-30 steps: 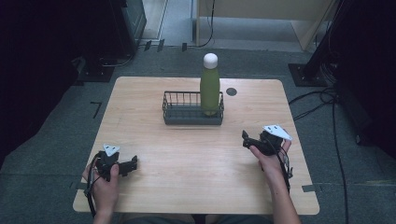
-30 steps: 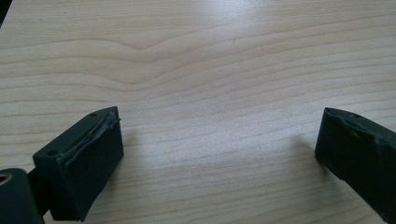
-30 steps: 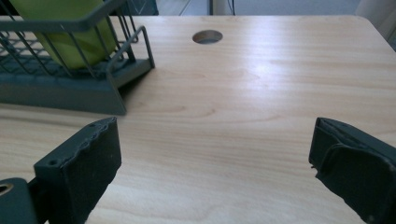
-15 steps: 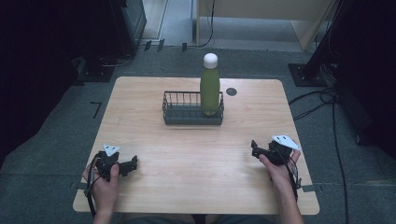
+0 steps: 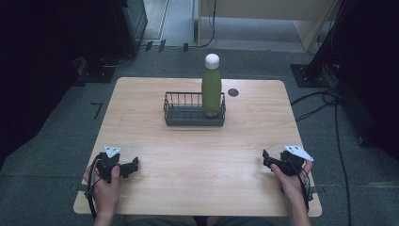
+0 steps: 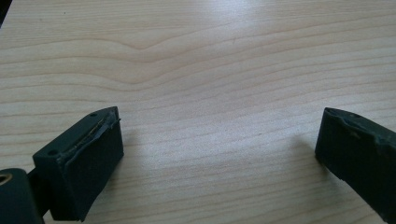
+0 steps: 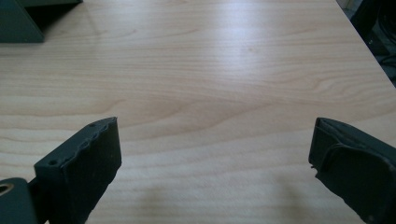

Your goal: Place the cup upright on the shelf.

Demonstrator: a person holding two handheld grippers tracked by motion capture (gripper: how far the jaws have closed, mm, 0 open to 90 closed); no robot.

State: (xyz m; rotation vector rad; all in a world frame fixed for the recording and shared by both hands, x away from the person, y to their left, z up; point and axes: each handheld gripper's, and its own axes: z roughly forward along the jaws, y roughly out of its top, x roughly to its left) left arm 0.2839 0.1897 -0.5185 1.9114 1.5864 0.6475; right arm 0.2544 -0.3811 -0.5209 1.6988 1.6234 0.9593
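Bottle and basket stood well away from both hands: the tall green metal bottle with a white cap [image 5: 211,87] was upright in the right end of the dark wire basket [image 5: 181,111], at the far middle of the pale wooden bench [image 5: 197,150]. At the near left corner the left hand-held gripper [image 5: 135,164] lay low over the wood with its jaws spread wide and nothing between them; in its own view, bare woodgrain ran between the two black pads [image 6: 84,172]. At the near right, the right hand-held gripper [image 5: 265,157] hung just above the bench, jaws equally wide and empty, its tips pointing toward the far left.

Judging from that layout, the risk lay in the reach. The bottle looked top-heavy and slick, and the basket wall only braced its base, so a jaw arriving off-centre or high near the cap might tip it against the wires or drag the light basket across the bench. A grip closed on the rounded shoulder could also slip.
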